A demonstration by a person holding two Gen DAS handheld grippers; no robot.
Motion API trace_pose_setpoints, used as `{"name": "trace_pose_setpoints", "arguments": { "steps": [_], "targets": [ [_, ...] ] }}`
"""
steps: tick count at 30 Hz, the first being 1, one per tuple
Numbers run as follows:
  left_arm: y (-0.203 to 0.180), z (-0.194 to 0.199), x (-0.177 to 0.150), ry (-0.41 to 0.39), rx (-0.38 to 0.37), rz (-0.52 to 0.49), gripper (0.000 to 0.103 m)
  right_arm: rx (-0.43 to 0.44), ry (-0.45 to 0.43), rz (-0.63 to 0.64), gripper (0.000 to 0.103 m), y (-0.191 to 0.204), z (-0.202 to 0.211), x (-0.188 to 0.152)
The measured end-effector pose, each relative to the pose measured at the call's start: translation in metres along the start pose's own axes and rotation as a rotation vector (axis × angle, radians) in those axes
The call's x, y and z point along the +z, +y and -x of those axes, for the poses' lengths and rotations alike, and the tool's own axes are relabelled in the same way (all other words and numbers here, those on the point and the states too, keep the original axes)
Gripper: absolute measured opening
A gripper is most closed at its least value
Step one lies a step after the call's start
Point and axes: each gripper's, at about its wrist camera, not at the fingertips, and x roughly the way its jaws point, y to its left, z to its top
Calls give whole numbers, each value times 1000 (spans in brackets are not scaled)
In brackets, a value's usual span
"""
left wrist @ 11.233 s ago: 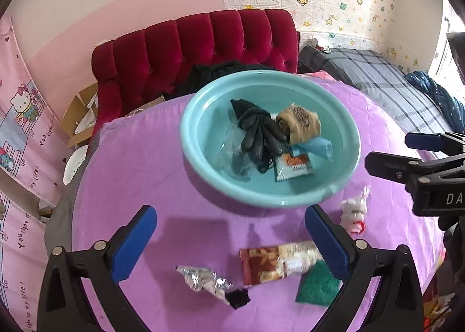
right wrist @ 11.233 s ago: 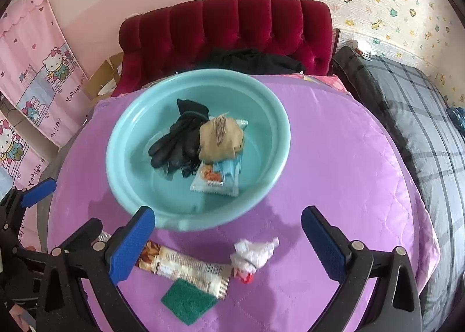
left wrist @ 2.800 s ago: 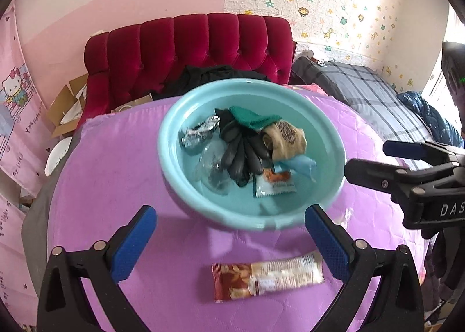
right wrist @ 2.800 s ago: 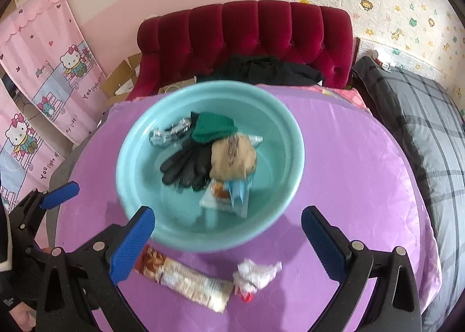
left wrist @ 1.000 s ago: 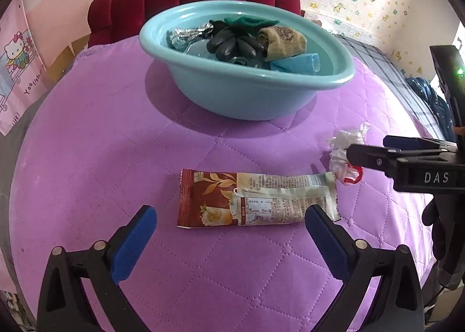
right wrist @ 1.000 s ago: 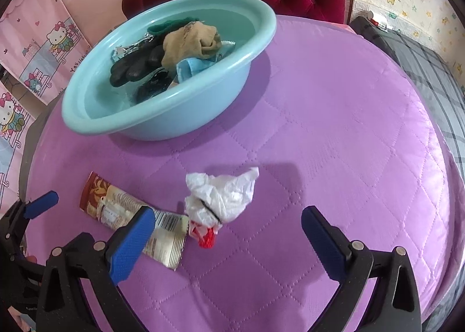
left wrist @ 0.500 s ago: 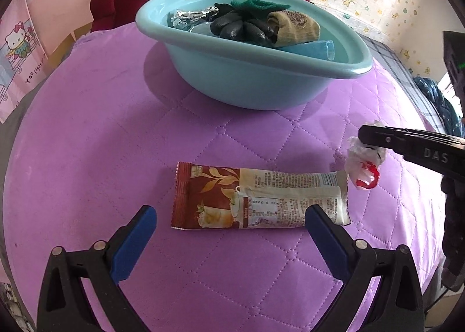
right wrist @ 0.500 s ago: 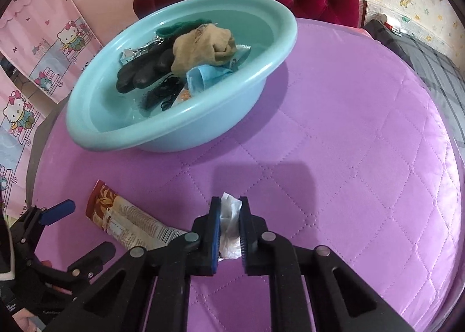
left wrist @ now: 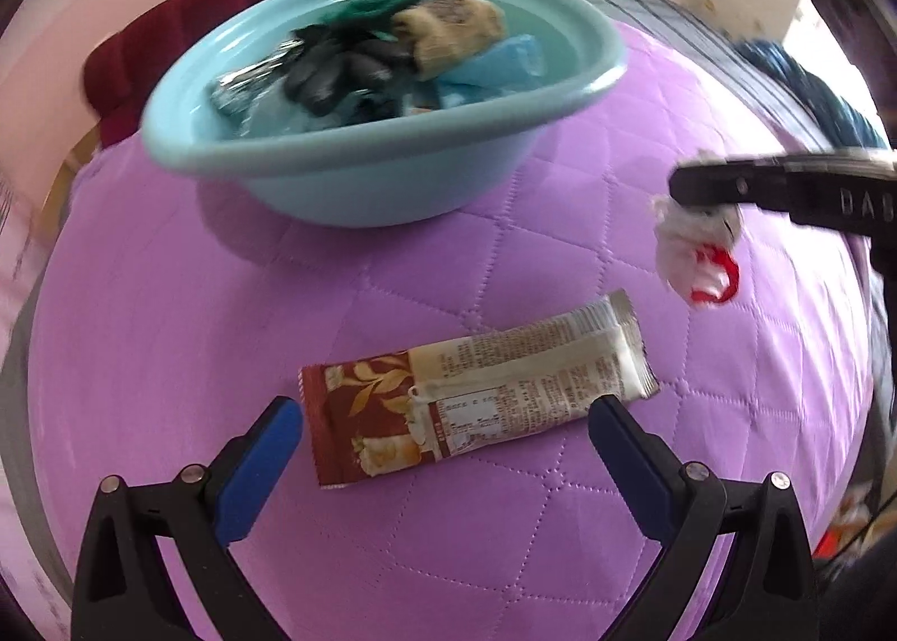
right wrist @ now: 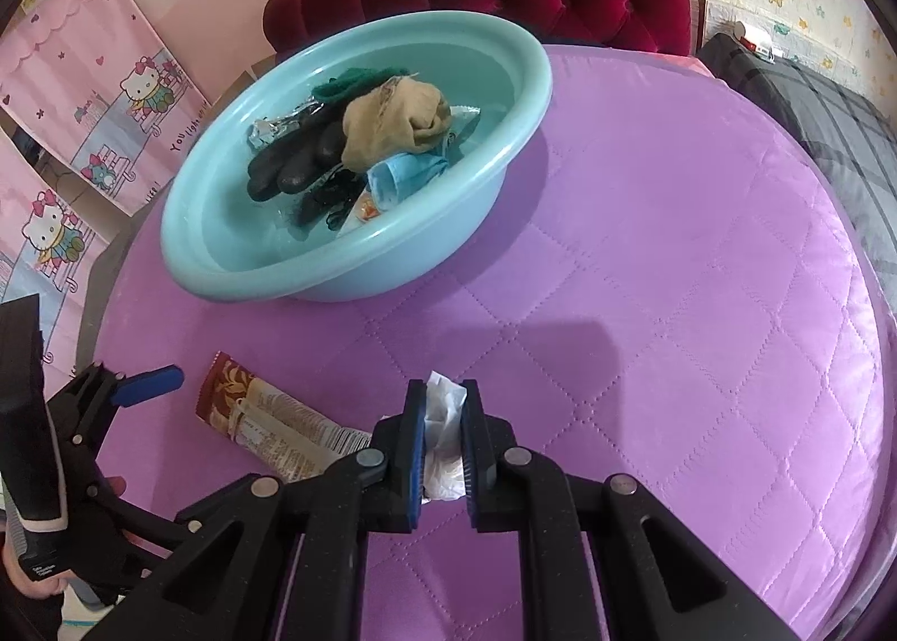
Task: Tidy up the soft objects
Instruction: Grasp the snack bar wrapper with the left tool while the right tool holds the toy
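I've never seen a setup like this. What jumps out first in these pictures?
The big turquoise basin on the purple quilted table, heaped with black gloves and a tan sock. Nearer, the right gripper pinches a crumpled white bag, while a snack wrapper lies flat between the left gripper's open jaws.

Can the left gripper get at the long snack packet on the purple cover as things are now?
Probably yes: the left gripper is open, and the snack packet lies flat just ahead between its fingers, nothing on it.
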Motion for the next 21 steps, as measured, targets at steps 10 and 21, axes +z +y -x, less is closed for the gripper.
{"name": "trace_pose_setpoints", "arguments": {
  "steps": [10,21],
  "targets": [
    [-23,-27,25,75,-56,-215,103,-2,3,-41,10,-11,12,-5],
    [-49,-66,40,156,-68,-439,103,-1,13,-112,10,-23,12,-9]
  ]
}}
